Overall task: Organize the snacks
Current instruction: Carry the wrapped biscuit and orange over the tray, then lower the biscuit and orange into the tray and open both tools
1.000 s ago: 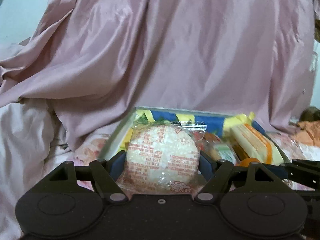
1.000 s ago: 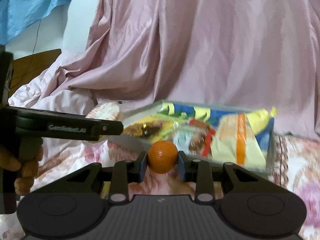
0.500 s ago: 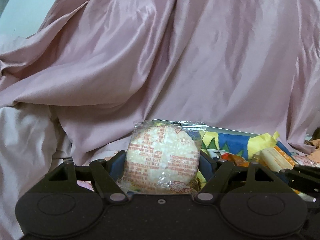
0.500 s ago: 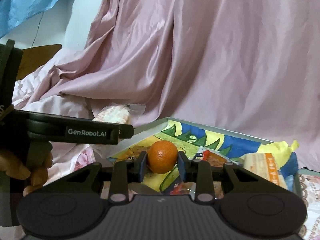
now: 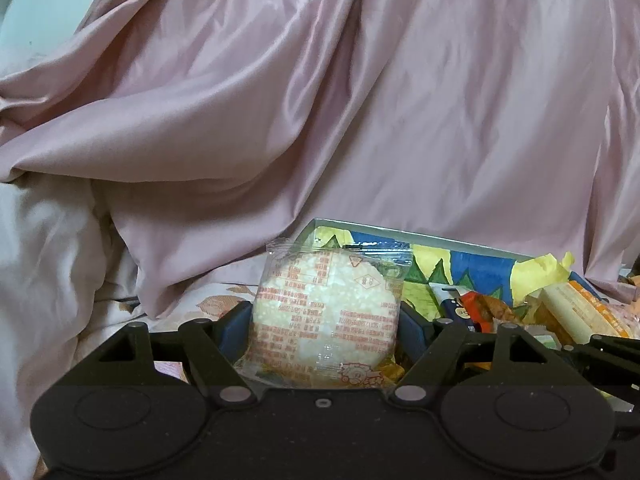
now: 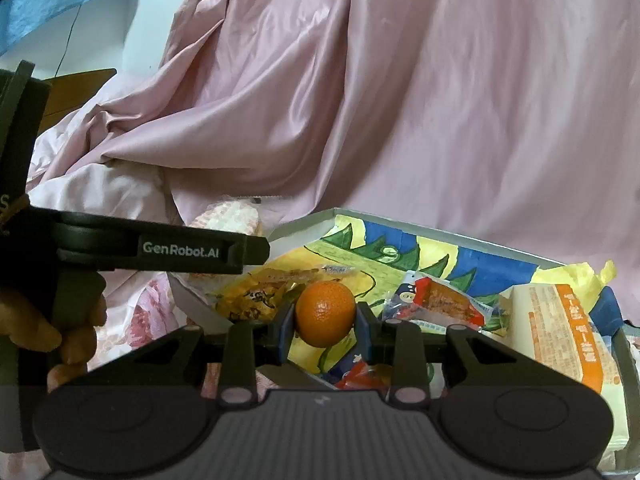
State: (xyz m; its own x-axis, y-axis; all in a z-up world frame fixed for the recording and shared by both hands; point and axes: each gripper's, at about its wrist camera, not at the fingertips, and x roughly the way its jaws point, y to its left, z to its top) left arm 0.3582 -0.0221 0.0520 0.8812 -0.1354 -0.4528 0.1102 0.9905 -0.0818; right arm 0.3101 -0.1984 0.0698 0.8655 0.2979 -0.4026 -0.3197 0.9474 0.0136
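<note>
My left gripper [image 5: 326, 324] is shut on a round puffed-rice cake in a clear wrapper with red print [image 5: 326, 312], held just at the near left corner of a shallow box [image 5: 400, 234] with a yellow, blue and green lining. My right gripper [image 6: 325, 320] is shut on a small orange [image 6: 325, 314] and holds it above the box [image 6: 440, 234], over its left part. The right wrist view also shows the left gripper's side [image 6: 160, 250] at the box's left, with the rice cake [image 6: 228, 220] partly hidden behind it.
The box holds a yellow snack bag [image 6: 256, 300], a red-and-clear wrapped snack [image 6: 440, 302] and a cream packet with an orange stripe [image 6: 560, 328]. Pink satin cloth [image 5: 360, 100] rises behind it, a floral sheet [image 5: 216, 304] lies underneath. A hand [image 6: 60, 336] grips the left tool.
Both grippers have moved forward and a little down toward the box, each keeping its snack. The orange now hangs over the box's interior; the rice cake has reached the box's left corner.
</note>
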